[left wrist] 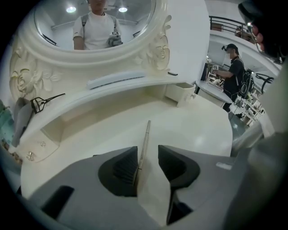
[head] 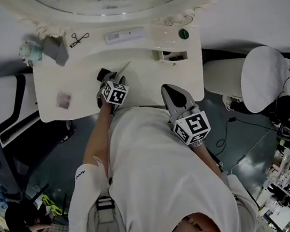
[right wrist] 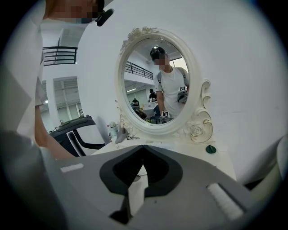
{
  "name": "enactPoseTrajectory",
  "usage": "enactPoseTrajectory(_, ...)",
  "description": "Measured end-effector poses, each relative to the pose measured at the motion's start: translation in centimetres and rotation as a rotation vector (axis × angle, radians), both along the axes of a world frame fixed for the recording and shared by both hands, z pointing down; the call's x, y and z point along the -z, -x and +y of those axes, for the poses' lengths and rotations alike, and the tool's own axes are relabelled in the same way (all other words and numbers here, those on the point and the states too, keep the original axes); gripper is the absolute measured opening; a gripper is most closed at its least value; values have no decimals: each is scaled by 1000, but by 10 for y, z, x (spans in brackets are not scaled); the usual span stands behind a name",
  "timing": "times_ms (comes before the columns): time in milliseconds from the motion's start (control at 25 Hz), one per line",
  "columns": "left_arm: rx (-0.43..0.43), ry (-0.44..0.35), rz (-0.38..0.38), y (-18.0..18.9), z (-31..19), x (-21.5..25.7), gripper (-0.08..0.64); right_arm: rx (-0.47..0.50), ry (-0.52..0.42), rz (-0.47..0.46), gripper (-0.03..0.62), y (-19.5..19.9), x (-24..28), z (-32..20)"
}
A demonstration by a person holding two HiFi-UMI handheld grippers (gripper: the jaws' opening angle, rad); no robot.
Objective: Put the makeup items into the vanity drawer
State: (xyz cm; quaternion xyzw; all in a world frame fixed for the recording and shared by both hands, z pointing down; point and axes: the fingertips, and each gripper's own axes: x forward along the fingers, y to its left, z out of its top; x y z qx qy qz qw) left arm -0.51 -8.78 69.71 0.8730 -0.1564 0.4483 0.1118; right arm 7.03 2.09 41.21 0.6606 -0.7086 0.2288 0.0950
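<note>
We see the left gripper down at the white vanity tabletop, jaws half open around a thin beige makeup stick. Its long axis runs straight ahead along the jaws and it touches the left pad only. The small open white drawer lies ahead-right, and our right gripper is closed, empty and farther back.

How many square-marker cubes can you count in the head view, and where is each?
2. The first cube rides the left gripper above the vanity top; the second cube rides the right gripper near its front edge. None appears hidden.
</note>
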Motion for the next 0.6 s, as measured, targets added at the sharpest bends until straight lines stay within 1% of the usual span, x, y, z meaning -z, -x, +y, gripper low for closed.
enactPoseTrajectory(320, -34, -42, -71, 3, -3, -12, 140, -15, 2, -12, 8, -2, -3, 1)
enactPoseTrajectory(440, -45, -50, -104, 4, -6, -14, 109, -15, 3, -12, 6, 0, -2, 0)
enactPoseTrajectory(520, -68, -64, -133, 5, -6, -16, 94, -16, 2, -12, 8, 1, -2, 1)
enactPoseTrajectory(600, -104, -88, -163, 6, -3, -18, 94, -19, 2, -14, 6, 1, -2, 1)
